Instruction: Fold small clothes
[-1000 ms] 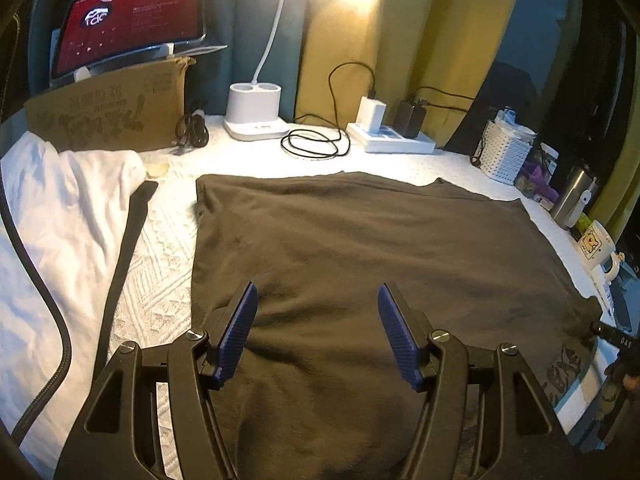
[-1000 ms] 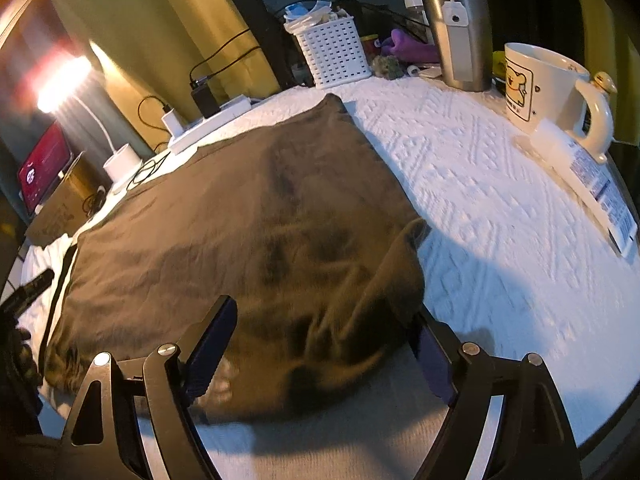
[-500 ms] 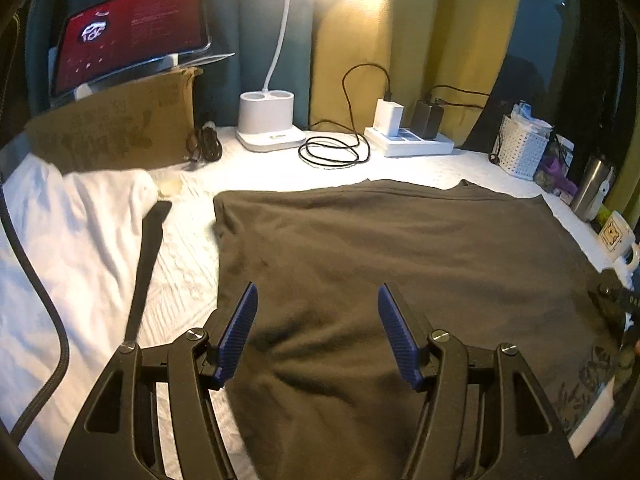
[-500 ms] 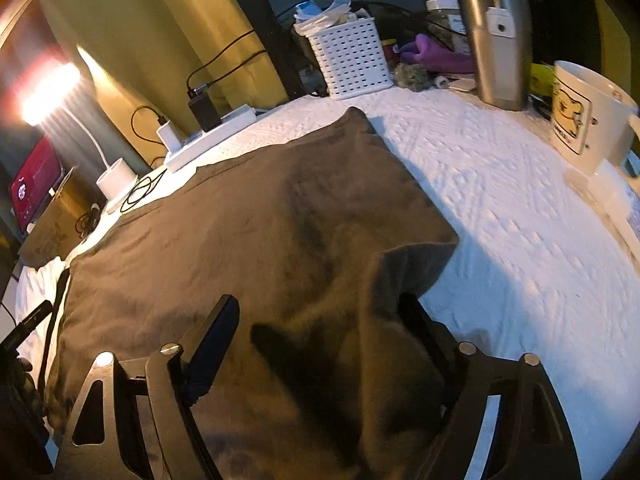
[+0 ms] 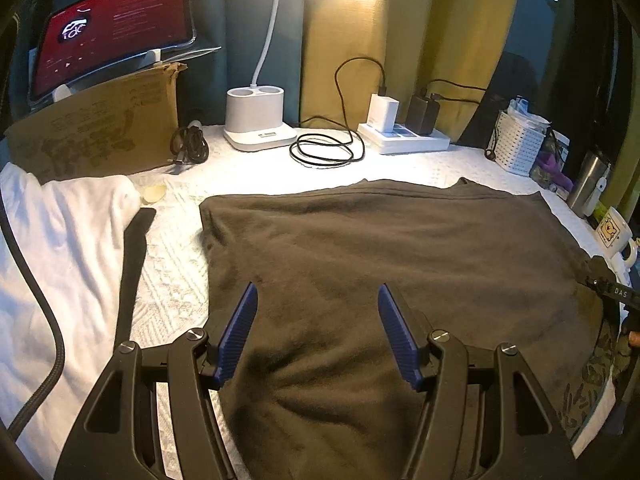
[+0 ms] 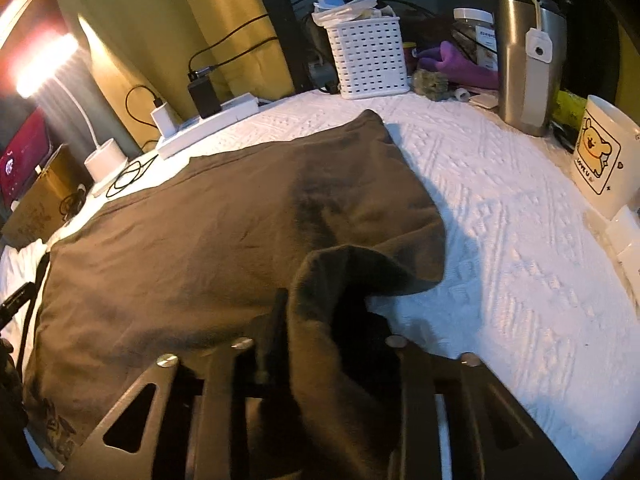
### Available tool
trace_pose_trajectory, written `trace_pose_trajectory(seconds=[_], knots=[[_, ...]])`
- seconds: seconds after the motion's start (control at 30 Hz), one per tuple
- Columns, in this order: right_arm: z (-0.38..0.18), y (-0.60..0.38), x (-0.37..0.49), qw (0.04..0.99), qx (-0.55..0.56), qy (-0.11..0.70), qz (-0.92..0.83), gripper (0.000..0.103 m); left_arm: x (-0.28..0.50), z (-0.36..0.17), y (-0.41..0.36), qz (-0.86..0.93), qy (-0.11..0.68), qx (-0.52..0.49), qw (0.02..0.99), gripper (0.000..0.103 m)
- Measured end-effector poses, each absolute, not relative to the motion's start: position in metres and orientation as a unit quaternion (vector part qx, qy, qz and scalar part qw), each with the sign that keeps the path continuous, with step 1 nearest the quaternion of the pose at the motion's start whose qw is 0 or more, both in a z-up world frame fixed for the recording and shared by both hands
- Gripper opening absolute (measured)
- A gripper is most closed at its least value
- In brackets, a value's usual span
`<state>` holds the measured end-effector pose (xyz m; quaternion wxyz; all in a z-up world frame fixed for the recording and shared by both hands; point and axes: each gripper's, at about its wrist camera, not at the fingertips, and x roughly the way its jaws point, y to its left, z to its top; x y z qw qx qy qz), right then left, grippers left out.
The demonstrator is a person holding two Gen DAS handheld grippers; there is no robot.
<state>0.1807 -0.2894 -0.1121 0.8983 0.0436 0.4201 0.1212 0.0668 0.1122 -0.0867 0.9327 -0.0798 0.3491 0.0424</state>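
Note:
A dark brown garment [image 5: 380, 248] lies spread flat on the white textured cover [image 5: 172, 280]. My left gripper [image 5: 316, 292] hovers open over its near left part, with nothing between the blue pads [image 5: 240, 328]. In the right wrist view the garment's near right corner [image 6: 340, 280] is bunched up and lifted between the jaws of my right gripper [image 6: 328, 308]. Those jaws are closing on the cloth, which hides the fingertips. The right gripper's tip [image 5: 608, 284] also shows at the garment's right edge in the left wrist view.
A white cloth [image 5: 60, 240] and a black strap [image 5: 132, 264] lie to the left. Along the back stand a cardboard box [image 5: 96, 136], lamp base [image 5: 256, 120], coiled cable [image 5: 328, 148] and power strip [image 5: 404, 136]. To the right are a white basket [image 6: 368, 56], steel tumbler [image 6: 528, 56] and mug [image 6: 604, 156].
The right gripper's jaws have narrowed onto the garment's corner, which now stands bunched and raised between them. The left gripper has drifted slightly over the garment, still open.

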Motion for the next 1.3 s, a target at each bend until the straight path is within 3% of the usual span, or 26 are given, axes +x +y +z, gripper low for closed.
trace_pose_trajectory(seconds=[0.3, 0.53, 0.93, 1.3], knots=[[-0.107, -0.289, 0.182, 0.898, 0.03, 0.419, 0.131, 0.011, 0.064, -0.084, 0.124, 0.042, 0.343, -0.083, 0.935, 0.063], [-0.067, -0.275, 0.179, 0.914, 0.019, 0.38, 0.138, 0.007, 0.048, -0.08, 0.139, 0.048, 0.331, -0.108, 0.936, 0.063], [0.016, -0.13, 0.152, 0.915, -0.094, 0.29, 0.265, 0.007, 0.014, -0.061, 0.154, 0.038, 0.291, -0.115, 0.949, 0.063], [-0.026, 0.002, 0.107, 0.85, -0.19, 0.311, 0.38, 0.007, -0.015, -0.063, 0.18, 0.066, 0.284, -0.134, 0.947, 0.063]])
